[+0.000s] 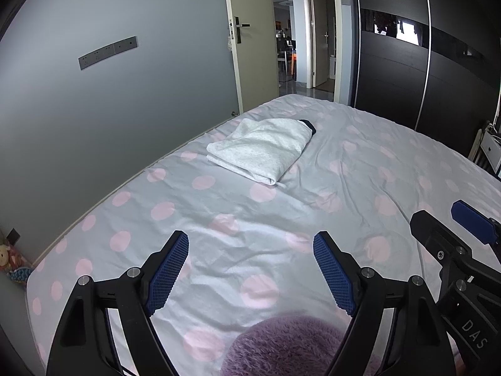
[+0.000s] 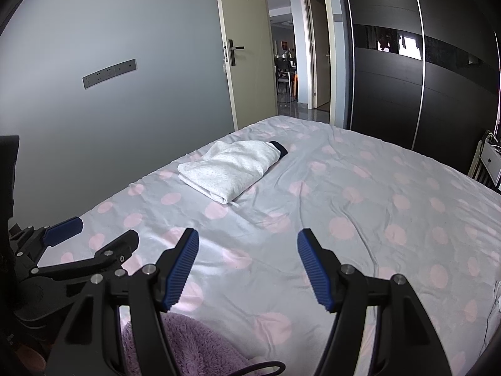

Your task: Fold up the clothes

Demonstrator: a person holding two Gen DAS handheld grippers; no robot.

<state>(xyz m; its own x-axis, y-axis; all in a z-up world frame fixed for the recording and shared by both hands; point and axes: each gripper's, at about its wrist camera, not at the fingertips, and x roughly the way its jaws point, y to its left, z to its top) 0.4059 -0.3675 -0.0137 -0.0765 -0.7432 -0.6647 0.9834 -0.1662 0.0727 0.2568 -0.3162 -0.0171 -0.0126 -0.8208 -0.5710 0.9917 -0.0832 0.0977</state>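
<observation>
folded pale grey garment (image 1: 261,150) lying flat in a neat bundle, dark cuff showing at its far end, sitting on the far left part of the bed (image 1: 360,169) near the wall (image 1: 94,109). left claw (image 1: 250,277) hanging wide over the sheet, gripping nothing. right claw (image 2: 247,269) also gaping wide, nothing between its pads. sheet showing grey with pink dots, wrinkled. purple fuzzy fabric (image 1: 281,347) lying at the near edge. open door (image 1: 250,37) and dark wardrobe (image 1: 407,62) standing beyond.
</observation>
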